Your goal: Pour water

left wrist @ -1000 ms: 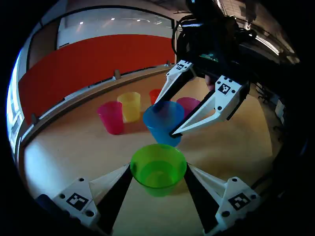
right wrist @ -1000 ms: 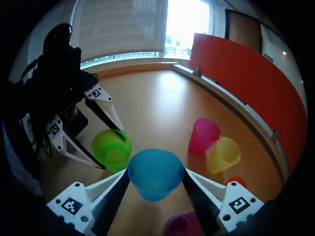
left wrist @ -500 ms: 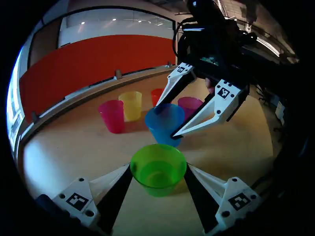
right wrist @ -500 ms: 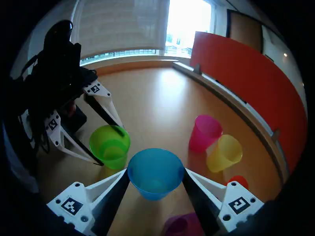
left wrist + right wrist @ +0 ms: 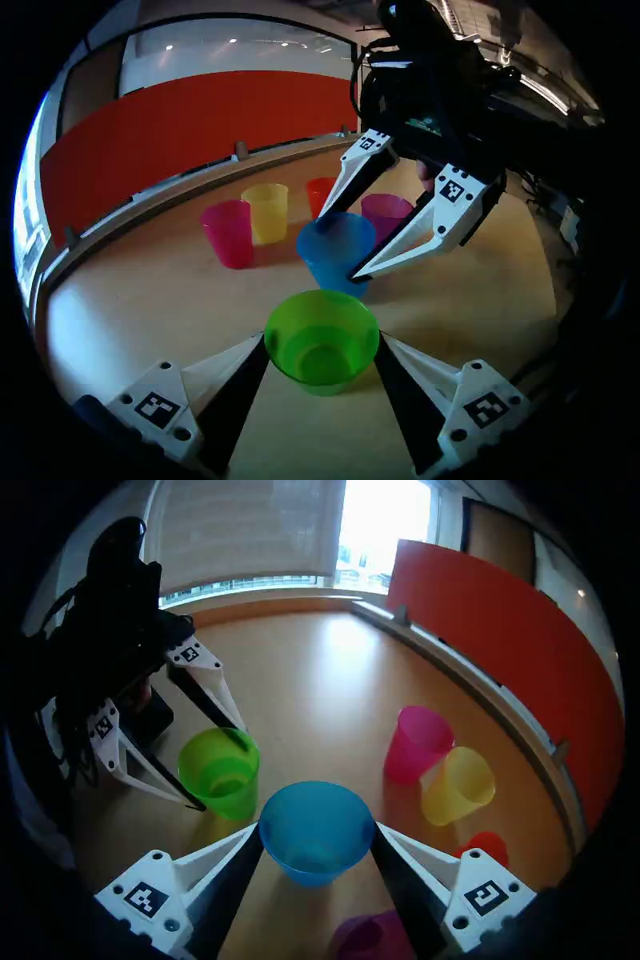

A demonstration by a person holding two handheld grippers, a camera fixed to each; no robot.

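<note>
Blue cup, pinched upright in my right gripper, has the green cup (clamped upright in my left gripper) just ahead-left, so I'd tip that way.

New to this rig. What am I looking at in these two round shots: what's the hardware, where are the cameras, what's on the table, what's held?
There is no robot arm here. A person carries a hand-held gripper in each hand, and a fisheye camera rides on each, looking along its two fingers. The left gripper view looks past the left hand-held gripper, shut on a green cup. The right gripper view looks past the right hand-held gripper, shut on a blue cup. Each view also catches the other gripper farther off. On the wooden table stand a pink cup, a yellow cup, a red cup and a purple cup, near a red partition.
</note>
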